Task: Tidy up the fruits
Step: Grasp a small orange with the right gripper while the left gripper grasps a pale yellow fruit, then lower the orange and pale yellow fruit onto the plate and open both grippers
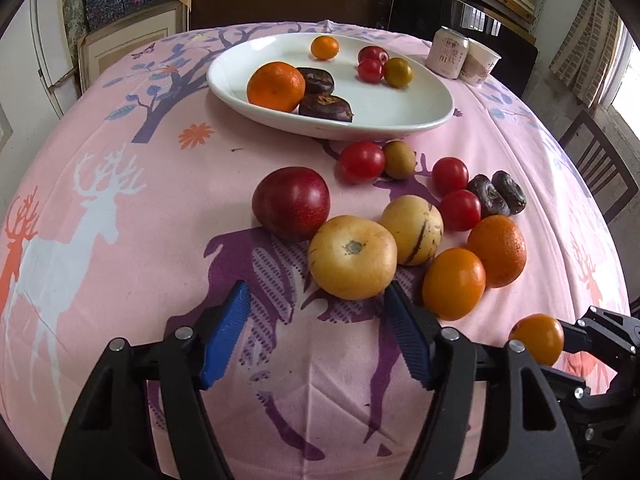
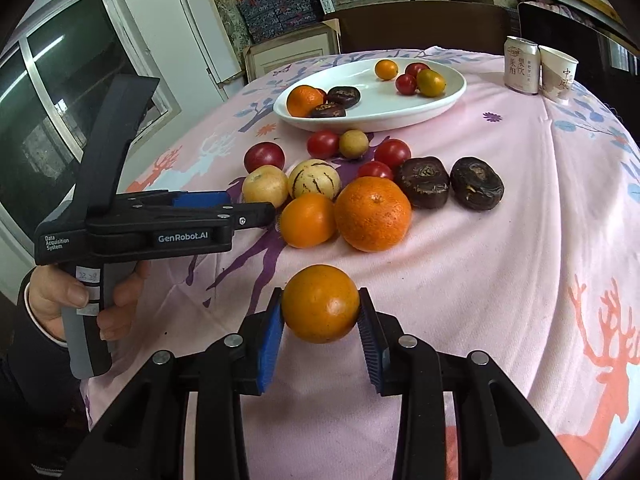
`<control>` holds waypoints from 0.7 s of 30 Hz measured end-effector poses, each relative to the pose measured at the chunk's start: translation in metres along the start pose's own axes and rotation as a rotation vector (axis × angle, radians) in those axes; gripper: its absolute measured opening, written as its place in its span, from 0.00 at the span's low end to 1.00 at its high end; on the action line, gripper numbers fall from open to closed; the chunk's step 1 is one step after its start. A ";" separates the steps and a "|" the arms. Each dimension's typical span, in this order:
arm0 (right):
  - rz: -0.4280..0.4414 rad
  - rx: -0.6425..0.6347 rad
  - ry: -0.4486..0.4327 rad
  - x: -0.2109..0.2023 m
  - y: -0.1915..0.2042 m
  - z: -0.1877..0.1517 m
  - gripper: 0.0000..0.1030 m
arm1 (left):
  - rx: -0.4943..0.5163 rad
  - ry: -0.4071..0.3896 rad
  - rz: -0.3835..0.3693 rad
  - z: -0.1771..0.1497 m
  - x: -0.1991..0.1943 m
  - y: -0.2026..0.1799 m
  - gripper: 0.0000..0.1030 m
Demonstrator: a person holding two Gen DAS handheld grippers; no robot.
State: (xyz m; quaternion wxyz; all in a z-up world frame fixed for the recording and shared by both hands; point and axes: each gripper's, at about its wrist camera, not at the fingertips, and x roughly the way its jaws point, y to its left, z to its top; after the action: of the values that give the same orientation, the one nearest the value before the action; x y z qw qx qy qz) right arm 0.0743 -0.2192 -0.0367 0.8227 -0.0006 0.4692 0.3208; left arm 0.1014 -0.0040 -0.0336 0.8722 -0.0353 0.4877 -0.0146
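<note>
My right gripper [image 2: 320,312] is shut on a small orange [image 2: 320,303], held above the pink tablecloth; the orange also shows in the left wrist view [image 1: 537,339]. My left gripper [image 1: 316,312] is open and empty, just short of a yellow fruit [image 1: 352,257]. Around it lie a red plum [image 1: 291,202], a striped yellow melon [image 1: 412,229], two oranges [image 1: 454,283], red tomatoes [image 1: 361,161] and dark water chestnuts [image 1: 498,192]. The white plate [image 1: 400,116] at the back holds an orange, chestnuts and small fruits.
A drink can [image 2: 521,65] and a paper cup [image 2: 558,74] stand at the back right of the table. Dark chairs [image 1: 600,168] stand around it. In the right wrist view the left gripper [image 2: 256,210] is held in a hand at left.
</note>
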 end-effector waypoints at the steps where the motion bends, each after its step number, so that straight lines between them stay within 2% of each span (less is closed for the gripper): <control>1: 0.001 0.002 -0.001 0.000 0.000 0.000 0.35 | 0.002 -0.002 0.003 0.002 0.001 -0.002 0.65; 5: 0.005 -0.001 0.004 0.002 0.000 0.000 0.35 | -0.005 0.007 -0.013 0.008 0.007 -0.009 0.62; 6: 0.005 0.000 0.004 0.003 0.000 0.000 0.36 | 0.002 0.001 -0.002 0.010 0.008 -0.011 0.52; 7: 0.003 0.002 0.004 0.002 -0.001 0.000 0.35 | 0.011 -0.005 -0.001 0.010 0.008 -0.012 0.49; 8: 0.002 0.004 0.004 0.001 -0.001 0.000 0.36 | 0.015 -0.007 -0.019 0.011 0.007 -0.013 0.41; 12: -0.003 0.002 -0.012 -0.004 -0.001 0.001 0.35 | 0.038 -0.022 0.003 0.007 -0.001 -0.014 0.41; 16: -0.035 -0.017 -0.066 -0.020 -0.003 0.009 0.35 | 0.074 -0.065 -0.005 0.003 -0.029 -0.013 0.41; 21: -0.135 -0.073 -0.250 -0.054 0.002 0.043 0.35 | 0.121 -0.198 -0.029 0.020 -0.078 -0.015 0.41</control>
State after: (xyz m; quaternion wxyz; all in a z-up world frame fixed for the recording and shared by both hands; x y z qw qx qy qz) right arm 0.0869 -0.2331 0.0295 0.8939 -0.0221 0.3500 0.2791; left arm 0.0780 -0.0138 0.0439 0.9162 0.0092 0.3970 -0.0533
